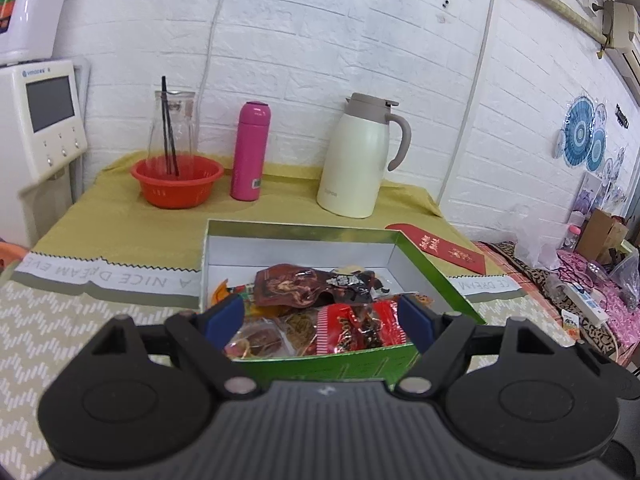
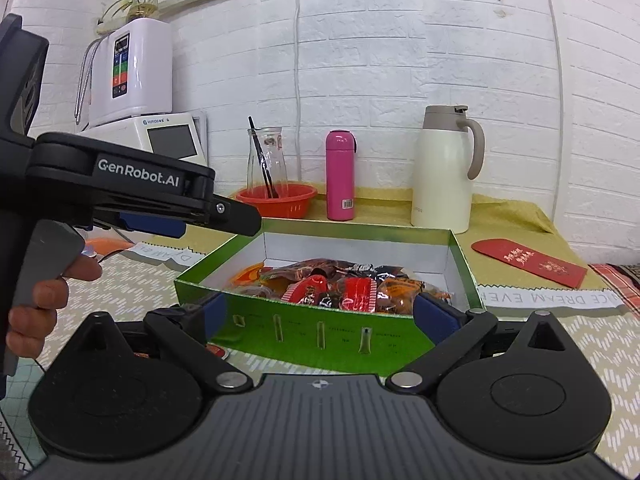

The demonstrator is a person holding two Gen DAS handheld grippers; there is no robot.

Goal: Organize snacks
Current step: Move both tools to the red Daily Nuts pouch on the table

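While I look along both claws, the green box (image 2: 320,328) sits on the near part of the desk (image 1: 100,216), lidless, and the snack packets (image 1: 320,312) lie heaped in its near half: red, brown and orange wrappers, one dark brown pouch on top. Its far half shows bare white floor.

My left claw (image 1: 326,320) hangs over the near edge of the box with its blue pads (image 1: 224,316) spread wide, released, nothing pinched; the packets show between them but I cannot tell that either pad touches one. My right claw (image 2: 324,320) stands just short of the box's near wall, its pads also wide apart and gripping nothing. From the right wrist view I see the left claw from the side at the left, a hand (image 2: 44,300) wrapped round its grey handle.

Beyond the box, along the white brick wall, stand a red bowl (image 1: 176,184) with a glass jug (image 1: 172,128) in it, a pink flask (image 1: 250,152) and a cream thermos jug (image 1: 356,160). A red envelope (image 1: 440,248) lies to the right of the box.
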